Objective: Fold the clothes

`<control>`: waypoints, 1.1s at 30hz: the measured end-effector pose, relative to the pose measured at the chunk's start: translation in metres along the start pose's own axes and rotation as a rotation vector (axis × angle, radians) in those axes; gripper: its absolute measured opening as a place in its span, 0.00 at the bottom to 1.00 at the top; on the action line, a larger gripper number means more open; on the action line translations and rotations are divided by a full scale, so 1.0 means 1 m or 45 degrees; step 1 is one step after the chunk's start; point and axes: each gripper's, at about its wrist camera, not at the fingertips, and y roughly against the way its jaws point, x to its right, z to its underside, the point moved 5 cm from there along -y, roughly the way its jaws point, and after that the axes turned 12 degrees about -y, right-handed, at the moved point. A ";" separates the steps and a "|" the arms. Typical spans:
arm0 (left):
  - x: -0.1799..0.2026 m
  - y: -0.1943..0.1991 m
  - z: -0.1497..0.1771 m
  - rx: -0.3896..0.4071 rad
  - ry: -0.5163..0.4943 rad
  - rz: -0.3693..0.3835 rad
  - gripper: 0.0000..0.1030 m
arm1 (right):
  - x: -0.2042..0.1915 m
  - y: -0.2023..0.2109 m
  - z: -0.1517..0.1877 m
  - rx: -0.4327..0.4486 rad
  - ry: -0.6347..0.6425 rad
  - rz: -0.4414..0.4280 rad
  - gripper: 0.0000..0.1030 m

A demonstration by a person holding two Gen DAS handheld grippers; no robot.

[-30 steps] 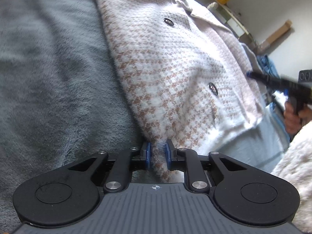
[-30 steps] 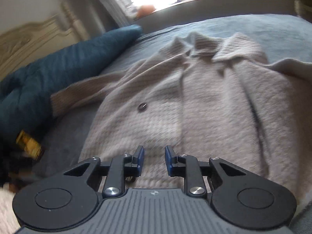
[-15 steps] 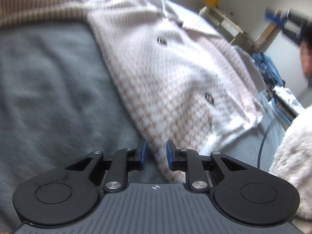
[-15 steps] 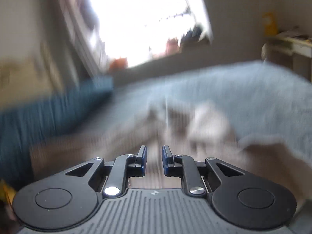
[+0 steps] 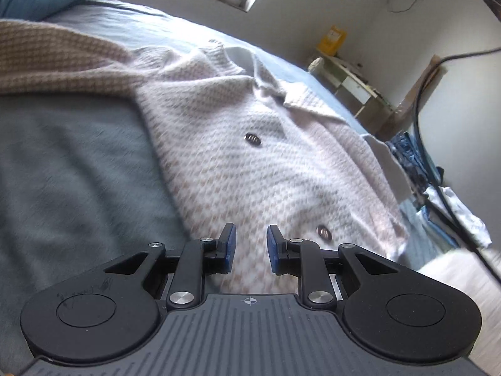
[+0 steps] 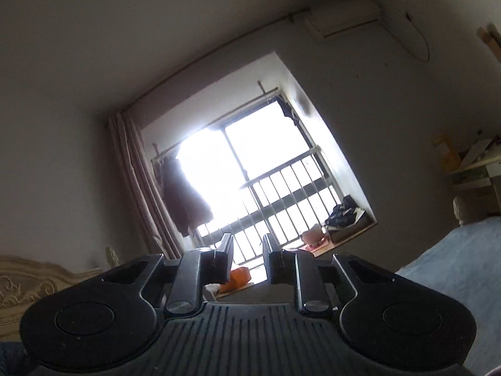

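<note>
Left black two-finger gripper [image 5: 250, 247]: jaws parted, empty, over hem of pink-and-cream houndstooth knit cardigan [image 5: 250, 169], spread flat on grey plush bedspread [image 5: 72, 169]. Right black two-finger gripper [image 6: 247, 258]: opening, empty, aimed at window [image 6: 260, 169]. Soft, limp, probably light; best pinched at hem corners.

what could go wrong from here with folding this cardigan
1. The right hand-held gripper points up at the window, its jaws opening with nothing between them. The cardigan is outside its view, so reaching back down blind may catch the wrong layer.
2. The left hand-held gripper is open above the hem and holds nothing, so a fold started now would probably drag nothing along.
3. The collar and sleeve lie rumpled; folding over them could trap creases.
</note>
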 end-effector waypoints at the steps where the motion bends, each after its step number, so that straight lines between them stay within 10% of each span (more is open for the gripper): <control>1: -0.001 -0.008 -0.004 -0.003 -0.002 0.010 0.21 | 0.007 0.003 -0.009 0.020 0.035 0.032 0.23; 6: -0.011 -0.052 -0.028 -0.027 -0.017 0.060 0.21 | 0.078 -0.022 -0.005 -0.124 0.160 0.291 0.35; 17: -0.040 -0.117 -0.037 -0.064 0.085 0.119 0.21 | 0.235 -0.210 0.270 -1.107 -0.152 0.553 0.38; 33: -0.059 -0.126 -0.028 0.036 0.226 0.289 0.21 | 0.236 -0.348 0.362 -1.178 0.092 0.628 0.53</control>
